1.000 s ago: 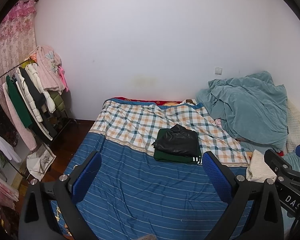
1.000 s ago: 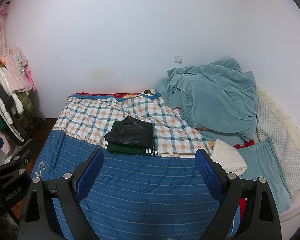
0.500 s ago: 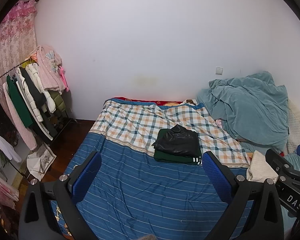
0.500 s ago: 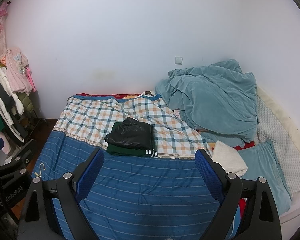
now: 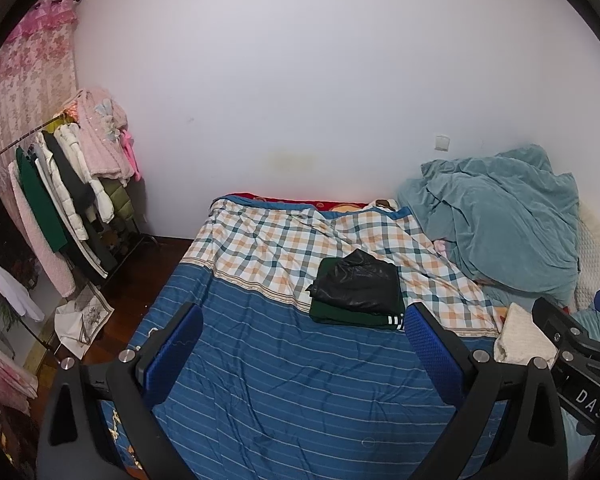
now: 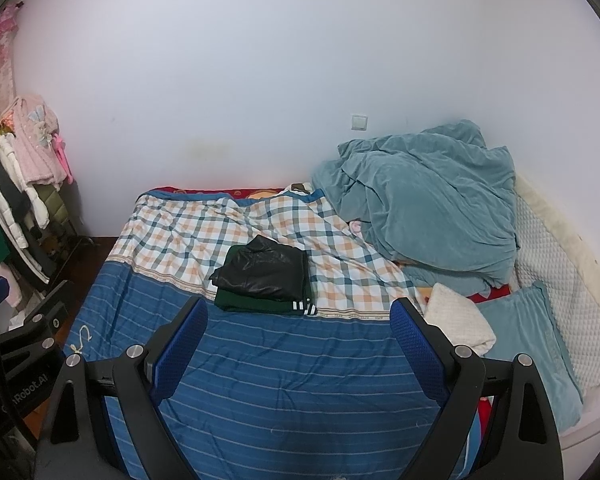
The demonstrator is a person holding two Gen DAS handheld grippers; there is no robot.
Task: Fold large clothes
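almost nothing has moved since a second ago: your view has only drifted slightly, and the bed looks the same. nearest you, the left gripper [image 5: 302, 354] and right gripper [image 6: 298, 346] both hang wide apart and empty above the blue striped cover [image 6: 284, 372]. just ahead of the fingers sits a folded stack, a black jacket [image 6: 262, 270] lying on top of a green garment [image 6: 260, 304]. ahead and to the right are a cream towel [image 6: 458, 320] and, farther off, a teal blanket [image 6: 424, 196] heaped by the wall. you seem to be between garments, with nothing unfolded laid out in front.
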